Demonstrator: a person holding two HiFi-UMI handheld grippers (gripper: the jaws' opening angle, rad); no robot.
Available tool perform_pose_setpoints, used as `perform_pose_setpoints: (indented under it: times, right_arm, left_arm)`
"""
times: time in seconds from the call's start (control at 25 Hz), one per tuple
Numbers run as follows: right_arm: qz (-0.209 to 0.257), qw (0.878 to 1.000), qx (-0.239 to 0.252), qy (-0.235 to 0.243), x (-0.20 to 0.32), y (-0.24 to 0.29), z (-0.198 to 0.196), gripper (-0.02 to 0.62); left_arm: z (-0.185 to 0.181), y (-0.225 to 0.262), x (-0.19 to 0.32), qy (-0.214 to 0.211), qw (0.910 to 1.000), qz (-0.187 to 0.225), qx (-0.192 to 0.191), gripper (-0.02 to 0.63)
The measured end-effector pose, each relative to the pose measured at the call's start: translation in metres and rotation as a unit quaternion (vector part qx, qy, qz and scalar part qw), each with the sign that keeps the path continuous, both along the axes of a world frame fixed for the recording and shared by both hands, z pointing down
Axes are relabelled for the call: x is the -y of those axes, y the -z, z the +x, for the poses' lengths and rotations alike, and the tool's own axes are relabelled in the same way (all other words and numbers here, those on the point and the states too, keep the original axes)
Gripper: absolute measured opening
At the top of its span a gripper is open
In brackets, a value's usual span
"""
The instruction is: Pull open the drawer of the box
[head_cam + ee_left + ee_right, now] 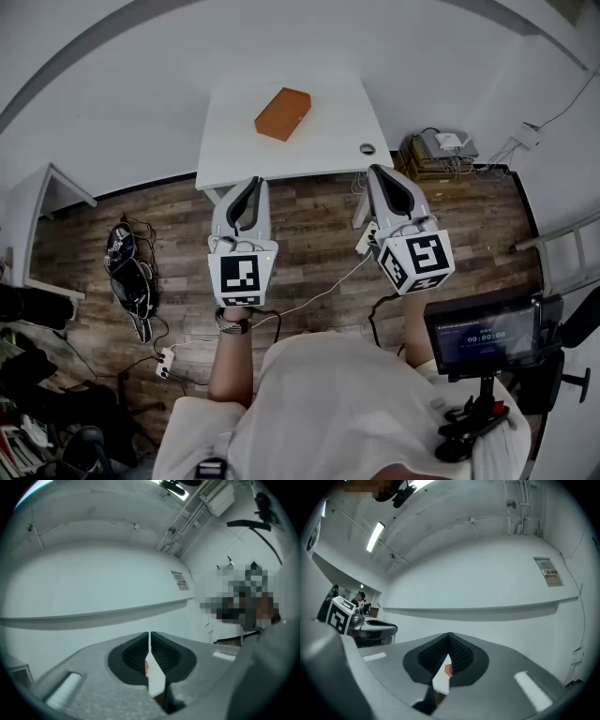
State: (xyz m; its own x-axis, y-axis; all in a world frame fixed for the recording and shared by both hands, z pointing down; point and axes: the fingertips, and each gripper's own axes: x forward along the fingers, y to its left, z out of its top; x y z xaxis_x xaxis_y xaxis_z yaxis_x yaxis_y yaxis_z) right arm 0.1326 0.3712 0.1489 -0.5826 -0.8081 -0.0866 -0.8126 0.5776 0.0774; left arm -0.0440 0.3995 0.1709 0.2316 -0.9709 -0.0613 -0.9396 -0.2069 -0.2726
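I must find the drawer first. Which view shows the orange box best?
The head view: the whole orange box lies on the white table. Each gripper view shows only an orange sliver past its shut jaws.

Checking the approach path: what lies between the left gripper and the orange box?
Head view: only bare white table between left gripper and box.

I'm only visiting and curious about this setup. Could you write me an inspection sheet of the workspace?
Surface: white rectangular table on a brown wood-plank floor.
Job's things: orange brick-shaped box on the table; drawer cannot be made out.
Clutter: small round dark fitting at the table's right edge.
Grippers: left gripper and right gripper, jaws together, empty, short of the table.
Cables: white cable, white power strip, black cable tangle on the floor.
Surroundings: dark screen on a stand at right.
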Motion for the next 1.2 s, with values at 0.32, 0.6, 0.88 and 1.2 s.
perform_pose_setpoints:
  times: [0.32, 0.6, 0.88, 1.2]
  right_arm:
    - [-0.006, 1.000, 0.022, 0.015, -0.001, -0.002, 0.001, 0.000]
    - [-0.014, 1.000, 0.024, 0.008, 0.002, -0.006, 0.002, 0.002]
    - [-0.032, 0.999, 0.012, 0.003, -0.005, -0.019, -0.020, 0.002]
    - [-0.037, 0.999, 0.012, -0.016, -0.011, -0.021, -0.025, 0.002]
  left_arm:
    - [0.003, -0.002, 0.003, -0.003, 1.0000, -0.006, -0.003, 0.020]
    - [0.003, -0.006, 0.004, -0.004, 0.9999, -0.016, -0.004, 0.020]
    - [-0.014, -0.022, -0.003, -0.009, 0.9995, -0.030, -0.004, 0.020]
    - [-0.022, -0.029, -0.004, -0.025, 0.9989, -0.041, 0.001, 0.020]
